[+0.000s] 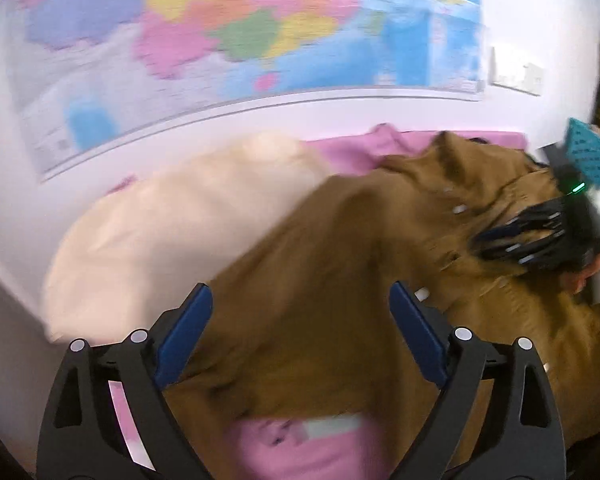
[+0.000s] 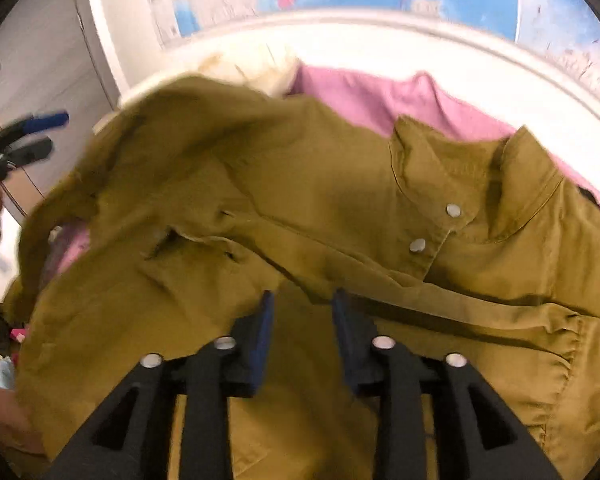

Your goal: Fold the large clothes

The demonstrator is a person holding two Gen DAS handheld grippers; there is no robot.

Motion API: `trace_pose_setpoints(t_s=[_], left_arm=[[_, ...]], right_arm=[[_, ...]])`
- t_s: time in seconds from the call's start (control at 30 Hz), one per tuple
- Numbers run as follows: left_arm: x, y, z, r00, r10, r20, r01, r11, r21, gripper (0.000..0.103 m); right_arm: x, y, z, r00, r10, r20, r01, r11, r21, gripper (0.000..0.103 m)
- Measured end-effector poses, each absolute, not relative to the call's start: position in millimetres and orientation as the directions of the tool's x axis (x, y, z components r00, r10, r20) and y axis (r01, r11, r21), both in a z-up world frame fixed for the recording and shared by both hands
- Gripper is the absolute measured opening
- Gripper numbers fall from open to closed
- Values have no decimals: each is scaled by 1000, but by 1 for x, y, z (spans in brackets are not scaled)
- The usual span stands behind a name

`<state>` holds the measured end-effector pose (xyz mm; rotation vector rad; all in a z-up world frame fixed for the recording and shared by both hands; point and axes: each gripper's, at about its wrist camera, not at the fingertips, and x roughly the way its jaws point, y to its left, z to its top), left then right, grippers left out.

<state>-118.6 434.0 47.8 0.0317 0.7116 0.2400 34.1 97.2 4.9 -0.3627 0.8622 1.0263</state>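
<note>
One olive-brown shirt point(image 2: 300, 208) with two snap buttons point(image 2: 453, 210) on pink sheet point(image 2: 364, 96), one cream pillow point(image 1: 172, 232), left gripper point(image 1: 300, 320) fingers spread wide, right gripper point(image 2: 302, 312) fingers pinching shirt fabric

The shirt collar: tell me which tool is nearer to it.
Right. The right tool sits on the olive-brown shirt just below its collar; the left tool hangs open at the shirt's far side.

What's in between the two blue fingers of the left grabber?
In the left wrist view, brown shirt cloth fills the gap between the left gripper fingers, with pink sheet below.
</note>
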Motion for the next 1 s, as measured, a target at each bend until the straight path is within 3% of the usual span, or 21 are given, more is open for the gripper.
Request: trace_pose_setpoints(t_s=[0.17, 0.33, 0.4, 0.47, 0.53, 0.67, 0.8, 1.0], left_arm=[[-149, 466, 21, 638, 305, -707, -288, 946, 148, 89], [-162, 476, -14, 545, 327, -772, -268, 940, 209, 85], [-168, 480, -20, 526, 302, -795, -265, 946, 184, 63], [-174, 486, -21, 518, 288, -806, -273, 948, 164, 27], [-180, 492, -13, 532, 269, -803, -289, 949, 126, 11], [-200, 502, 23, 635, 151, -757, -270, 962, -35, 5], [-211, 498, 56, 710, 60, -701, -210, 969, -131, 5], [-207, 473, 87, 755, -58, -653, -112, 970, -215, 5]], right_arm=[[6, 102, 22, 185, 649, -738, -884, 438, 165, 50], [-25, 127, 19, 103, 668, -737, -910, 363, 201, 50], [-38, 138, 18, 66, 681, -730, -919, 327, 221, 50], [-56, 149, 18, 20, 692, -722, -931, 276, 240, 51], [-74, 161, 22, -24, 706, -708, -944, 217, 249, 53], [-114, 190, 32, -162, 740, -653, -953, 55, 298, 61], [-158, 220, 47, -331, 759, -561, -918, -123, 376, 67], [-178, 240, 54, -433, 795, -425, -850, -203, 486, 77]])
